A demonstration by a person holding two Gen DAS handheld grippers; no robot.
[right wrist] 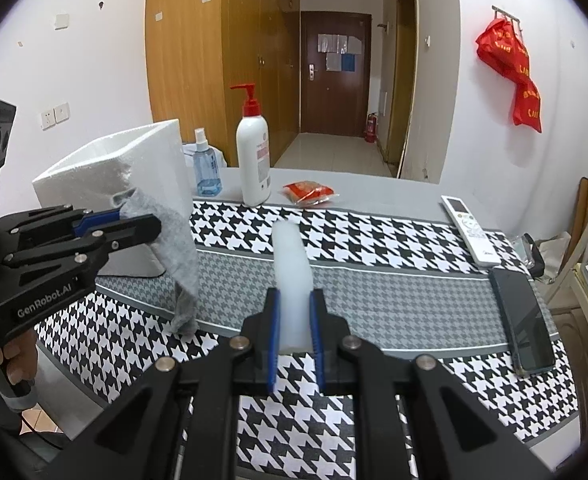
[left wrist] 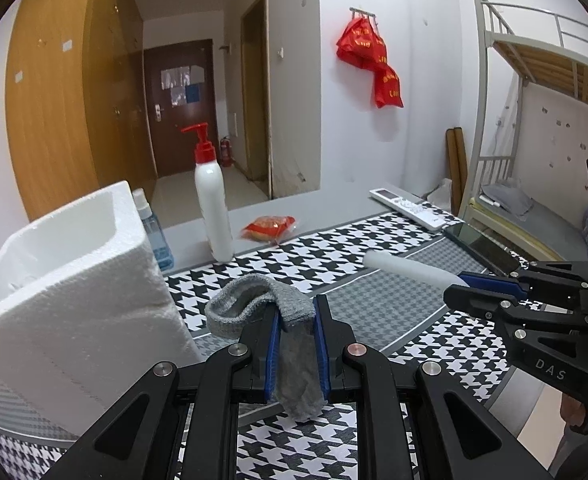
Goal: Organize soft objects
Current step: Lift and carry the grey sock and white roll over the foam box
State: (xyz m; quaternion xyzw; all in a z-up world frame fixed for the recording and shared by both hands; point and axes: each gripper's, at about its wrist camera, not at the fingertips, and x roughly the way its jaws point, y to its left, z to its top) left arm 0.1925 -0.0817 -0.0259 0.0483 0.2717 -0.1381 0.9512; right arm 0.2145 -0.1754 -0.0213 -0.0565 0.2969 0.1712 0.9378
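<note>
A grey sock [left wrist: 294, 356] hangs between the blue pads of my left gripper [left wrist: 297, 312], which is shut on it; its cuff flops over to the left and its toe dangles above the cloth. In the right wrist view the same sock [right wrist: 178, 240] droops from the left gripper [right wrist: 150, 220], just in front of the white foam box [right wrist: 114, 168]. My right gripper [right wrist: 295, 300] is shut on a white foam strip [right wrist: 292, 264] that sticks out forward over the table. The left wrist view shows that strip [left wrist: 406, 270] held by the right gripper [left wrist: 454, 286] at the right. The foam box [left wrist: 66, 280] stands close on the left.
A houndstooth cloth [right wrist: 394, 240] covers the table. At the back stand a white pump bottle [right wrist: 253, 160], a blue spray bottle [right wrist: 206, 172] and a red snack packet [right wrist: 308, 192]. A white remote [right wrist: 470, 232] and a dark phone [right wrist: 526, 320] lie at the right. A person's hand [right wrist: 14, 360] holds the left gripper's handle.
</note>
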